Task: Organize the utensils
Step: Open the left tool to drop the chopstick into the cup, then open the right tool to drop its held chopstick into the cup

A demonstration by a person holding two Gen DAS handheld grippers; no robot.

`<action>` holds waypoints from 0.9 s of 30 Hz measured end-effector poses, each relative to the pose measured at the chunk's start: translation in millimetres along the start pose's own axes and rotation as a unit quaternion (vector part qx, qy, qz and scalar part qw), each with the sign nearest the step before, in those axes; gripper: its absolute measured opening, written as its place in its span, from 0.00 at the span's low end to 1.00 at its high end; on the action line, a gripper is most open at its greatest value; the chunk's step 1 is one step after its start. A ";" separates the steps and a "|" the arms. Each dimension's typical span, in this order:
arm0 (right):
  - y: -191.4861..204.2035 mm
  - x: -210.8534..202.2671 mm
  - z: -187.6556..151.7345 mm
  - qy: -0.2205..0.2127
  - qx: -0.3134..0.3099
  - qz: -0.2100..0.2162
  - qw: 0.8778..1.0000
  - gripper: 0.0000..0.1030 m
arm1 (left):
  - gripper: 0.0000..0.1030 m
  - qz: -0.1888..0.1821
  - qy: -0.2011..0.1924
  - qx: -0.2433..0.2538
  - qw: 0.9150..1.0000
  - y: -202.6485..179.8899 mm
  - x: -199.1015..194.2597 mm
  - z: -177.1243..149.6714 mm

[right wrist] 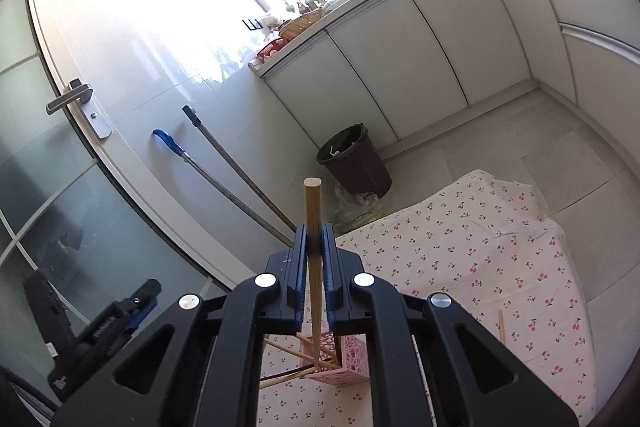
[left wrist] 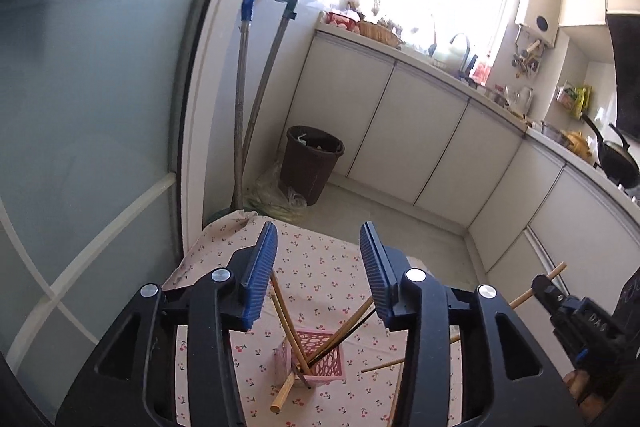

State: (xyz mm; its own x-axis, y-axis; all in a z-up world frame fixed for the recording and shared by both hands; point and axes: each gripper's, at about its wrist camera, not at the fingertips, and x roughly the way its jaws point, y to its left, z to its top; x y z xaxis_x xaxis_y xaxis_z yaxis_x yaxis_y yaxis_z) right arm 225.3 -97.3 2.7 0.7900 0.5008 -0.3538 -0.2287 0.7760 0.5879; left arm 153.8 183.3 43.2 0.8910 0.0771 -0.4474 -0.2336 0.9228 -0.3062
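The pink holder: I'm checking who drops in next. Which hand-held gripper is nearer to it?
Hard to call. The right hand-held gripper is shut on a wooden chopstick whose lower end dips into the pink holder; the left hand-held gripper hovers open above it.

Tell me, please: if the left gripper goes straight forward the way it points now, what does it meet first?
Probably the cherry-print tablecloth beyond the pink holder. The open left gripper aims past the chopsticks; depth is unclear.

both wrist views look down closely, sharing pink holder [left wrist: 316, 357], cherry-print cloth [right wrist: 480, 247]
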 end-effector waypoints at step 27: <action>17.7 25.9 -57.0 0.061 -0.078 -0.067 0.993 0.49 | 0.52 -0.026 0.062 0.090 0.994 -41.2 2.8 -40.2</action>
State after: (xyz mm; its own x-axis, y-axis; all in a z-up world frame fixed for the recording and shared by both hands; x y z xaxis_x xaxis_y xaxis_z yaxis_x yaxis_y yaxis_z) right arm 209.3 -48.8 -37.5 0.7466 0.4238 -0.5129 -0.2183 0.8843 0.4128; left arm 150.3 130.3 20.7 0.8428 -0.0091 -0.5381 -0.1052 0.9778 -0.1811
